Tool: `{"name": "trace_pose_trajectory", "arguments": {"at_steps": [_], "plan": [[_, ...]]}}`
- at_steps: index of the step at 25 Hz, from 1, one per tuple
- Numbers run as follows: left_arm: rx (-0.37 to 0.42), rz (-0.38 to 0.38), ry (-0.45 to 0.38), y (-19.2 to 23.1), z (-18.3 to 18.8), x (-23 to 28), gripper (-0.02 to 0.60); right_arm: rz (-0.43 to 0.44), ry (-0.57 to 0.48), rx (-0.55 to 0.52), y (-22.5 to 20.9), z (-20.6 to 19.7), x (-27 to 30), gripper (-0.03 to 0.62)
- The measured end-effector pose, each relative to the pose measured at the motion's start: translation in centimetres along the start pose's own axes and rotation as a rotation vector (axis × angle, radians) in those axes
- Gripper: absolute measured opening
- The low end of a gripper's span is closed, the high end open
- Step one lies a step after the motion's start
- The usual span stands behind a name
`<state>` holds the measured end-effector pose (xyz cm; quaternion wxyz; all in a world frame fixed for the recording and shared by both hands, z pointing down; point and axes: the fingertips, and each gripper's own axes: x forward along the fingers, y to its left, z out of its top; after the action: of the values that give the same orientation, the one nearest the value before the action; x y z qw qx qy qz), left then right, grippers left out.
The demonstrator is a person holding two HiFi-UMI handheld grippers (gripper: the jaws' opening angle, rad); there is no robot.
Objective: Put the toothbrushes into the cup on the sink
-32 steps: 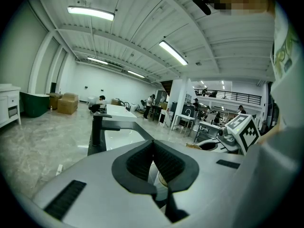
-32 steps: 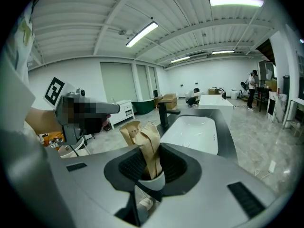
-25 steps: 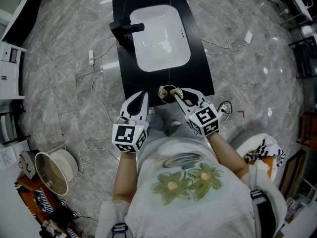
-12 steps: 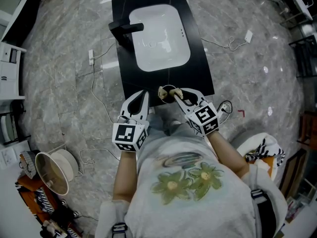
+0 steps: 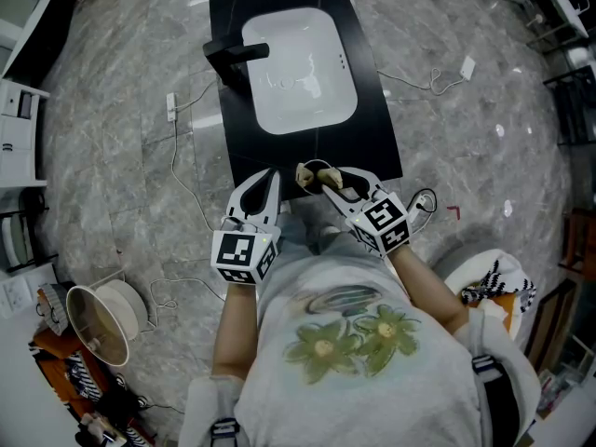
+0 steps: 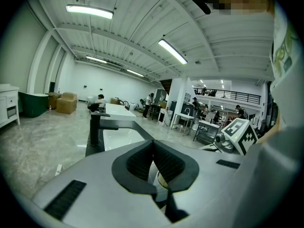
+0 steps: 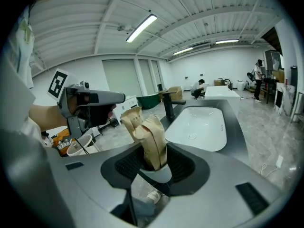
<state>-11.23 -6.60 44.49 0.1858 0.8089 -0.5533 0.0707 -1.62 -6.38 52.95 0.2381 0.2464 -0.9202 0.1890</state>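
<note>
A white cup [image 7: 155, 173] stands on the near edge of the black sink counter [image 5: 376, 110]. In it stand toothbrushes in brown paper wrappers [image 7: 145, 136]. In the head view the cup [image 5: 321, 171] sits between the fingers of my right gripper [image 5: 323, 179]. My right gripper [image 7: 154, 164] has its jaws opening, with the cup between them and small gaps at both pads. To the left of the cup, my left gripper [image 5: 271, 177] is shut with nothing in it; in its own view the left gripper [image 6: 153, 144] shows its pads meeting.
The white basin [image 5: 299, 63] and the black faucet [image 5: 233, 58] lie beyond the cup. White cables and a power strip [image 5: 171, 107] trail over the grey floor on both sides of the sink. A round white tub [image 5: 99, 320] stands at the lower left.
The right gripper's jaws have spread a little around the cup. The left gripper and the cup have stayed in place.
</note>
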Motion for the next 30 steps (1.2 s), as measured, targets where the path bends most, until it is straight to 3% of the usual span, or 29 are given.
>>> {"name": "trace_pose_trajectory", "arguments": {"at_steps": [8, 30], "plan": [[0.001, 0.006, -0.002, -0.1, 0.0, -0.1, 0.018, -0.008, 0.002, 0.006, -0.1, -0.2, -0.3, 0.176], [0.014, -0.008, 0.001, -2.1, -0.8, -1.0, 0.018, -0.035, -0.076, 0.033, 0.2, 0.2, -3.7, 0.171]]}}
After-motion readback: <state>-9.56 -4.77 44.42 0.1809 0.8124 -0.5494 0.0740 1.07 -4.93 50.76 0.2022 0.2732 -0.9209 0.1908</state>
